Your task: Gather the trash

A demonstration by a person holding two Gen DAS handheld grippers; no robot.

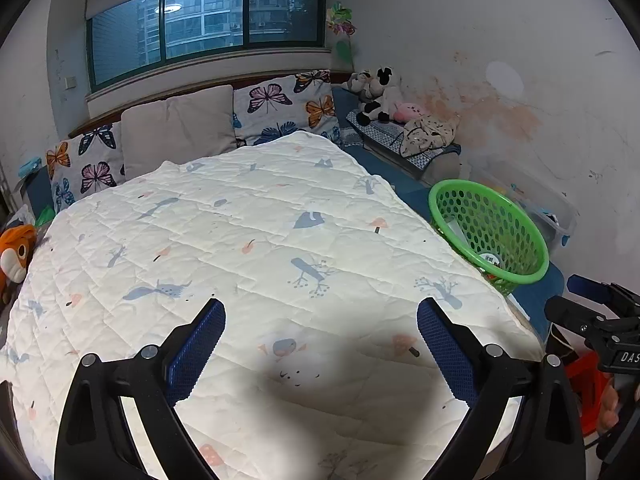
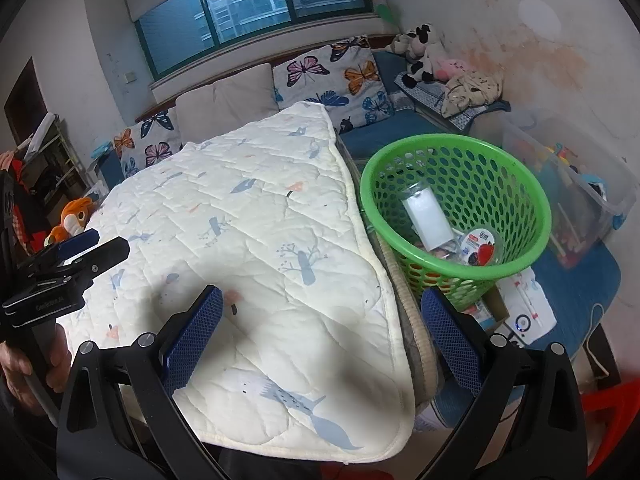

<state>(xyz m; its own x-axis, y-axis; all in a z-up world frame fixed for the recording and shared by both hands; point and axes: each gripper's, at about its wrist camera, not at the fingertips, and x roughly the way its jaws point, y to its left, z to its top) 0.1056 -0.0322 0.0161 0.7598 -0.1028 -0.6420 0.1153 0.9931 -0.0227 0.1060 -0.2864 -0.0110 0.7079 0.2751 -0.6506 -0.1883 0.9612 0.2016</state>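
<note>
1. Left gripper [image 1: 321,314] nearest in its own view: blue-padded fingers [image 1: 200,344] spread wide apart, nothing between them, above the white quilt [image 1: 248,220].
2. Right gripper [image 2: 322,304] likewise gaping and empty, poised over the quilt's right edge, one blue pad over the cloth, the other beside the basket's base.
3. Hand [image 2: 28,364] at the far left of the right wrist view, wrapped round the left gripper's black handle.
4. Quilt spread flat over the bed, printed with pale blue birds and trees and small pink marks.
5. Green basket [image 2: 516,184] just beside the quilt's right edge, upright, holed all round.
6. Trash inside the basket: a white packet [image 2: 426,216] leaning on the wall, a round lid with red fruit print [image 2: 480,250] lower down.
7. White box [image 2: 528,308] on a blue surface near the basket's foot.
8. Clear storage bin [image 2: 592,184] behind the basket, by the stained wall.
9. Butterfly pillows [image 1: 288,106] and a plain beige one [image 1: 176,128] against the headboard.
10. Orange plush toy [image 1: 16,256] at the bed's left side.
11. Cow plush [image 1: 380,92] in the far corner.
12. Window [image 1: 204,24] farthest off.
</note>
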